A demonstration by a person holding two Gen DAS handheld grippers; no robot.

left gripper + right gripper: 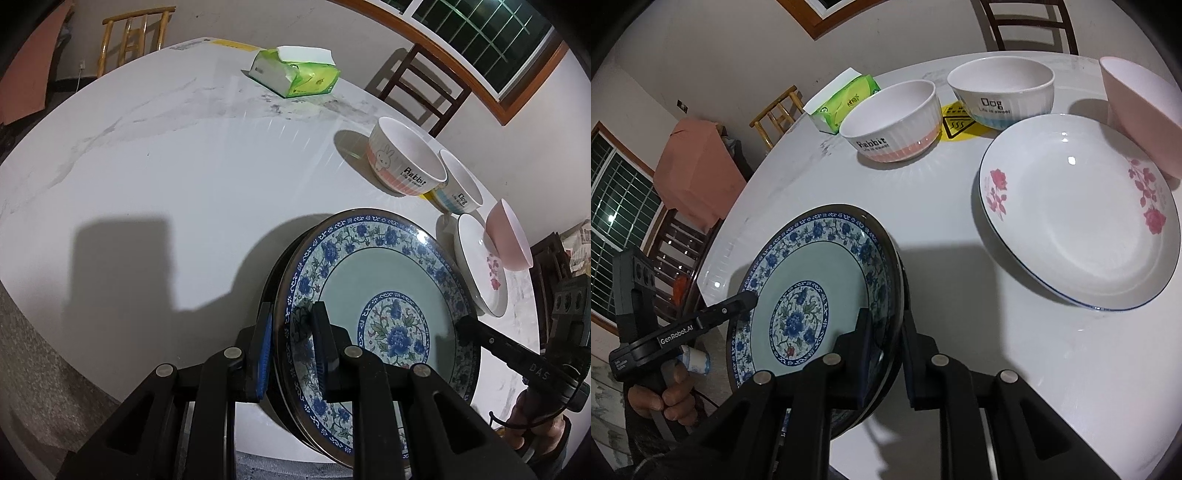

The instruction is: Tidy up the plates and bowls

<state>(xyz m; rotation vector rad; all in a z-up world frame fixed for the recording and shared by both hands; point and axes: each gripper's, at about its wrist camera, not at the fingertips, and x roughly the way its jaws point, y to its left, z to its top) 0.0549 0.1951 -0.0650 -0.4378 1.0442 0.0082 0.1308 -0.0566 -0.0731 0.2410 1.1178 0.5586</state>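
Observation:
A blue floral plate with a teal centre is held by both grippers at opposite rims, over the near part of the white marble table. My left gripper is shut on its left rim, one pad on the face and one behind. My right gripper is shut on the right rim in the same way. Each gripper shows in the other's view, the right gripper and the left gripper, each with its tip on the rim. Whether the plate touches the table is not clear.
Beyond the plate stand a Rabbit bowl, a Dog bowl, a pink bowl and a white plate with pink flowers. A green tissue pack lies at the far side. Wooden chairs stand around the table.

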